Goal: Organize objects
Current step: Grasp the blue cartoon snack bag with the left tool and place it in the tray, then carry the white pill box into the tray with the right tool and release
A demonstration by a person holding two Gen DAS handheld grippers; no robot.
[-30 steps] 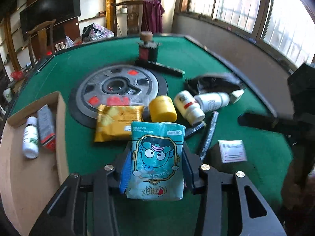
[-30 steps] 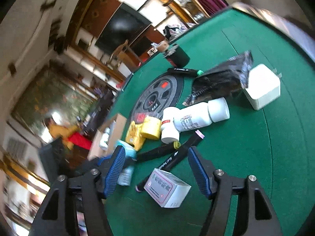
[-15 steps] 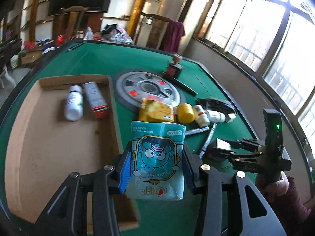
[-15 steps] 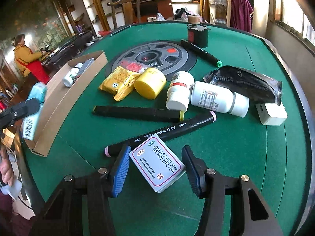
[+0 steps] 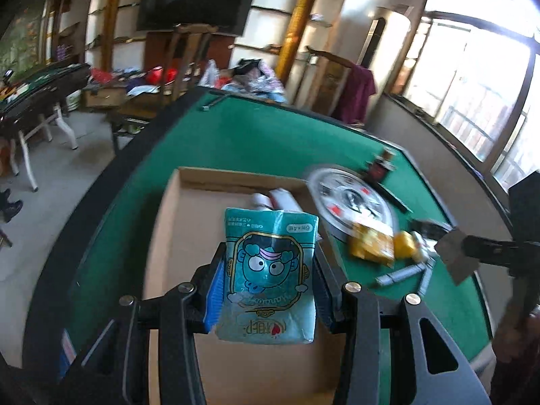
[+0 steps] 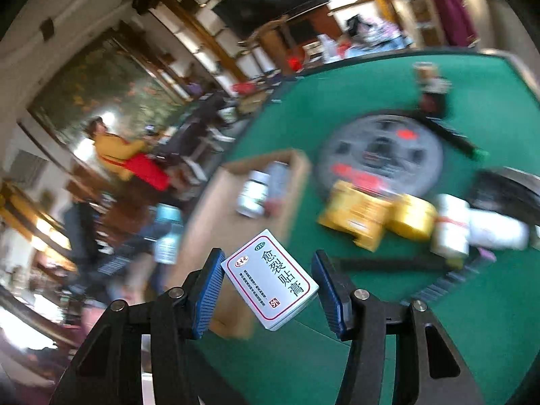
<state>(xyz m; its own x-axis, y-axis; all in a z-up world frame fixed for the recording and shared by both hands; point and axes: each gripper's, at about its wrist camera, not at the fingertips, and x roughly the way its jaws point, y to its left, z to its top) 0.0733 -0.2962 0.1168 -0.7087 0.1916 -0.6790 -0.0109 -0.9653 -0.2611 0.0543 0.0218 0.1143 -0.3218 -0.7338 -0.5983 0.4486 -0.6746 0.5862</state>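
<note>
"otc", "愈裂贴膏" on white box

A round table with green felt and a dark padded rim carried everything. On the felt lay a shallow brown cardboard tray, a grey disc with red marks, a crumpled yellow packet, a yellow jar, blurred white bottles, black marker pens and a dark corked bottle.

Probably a mahjong parlour: green felt table, second table, wall television.
</note>
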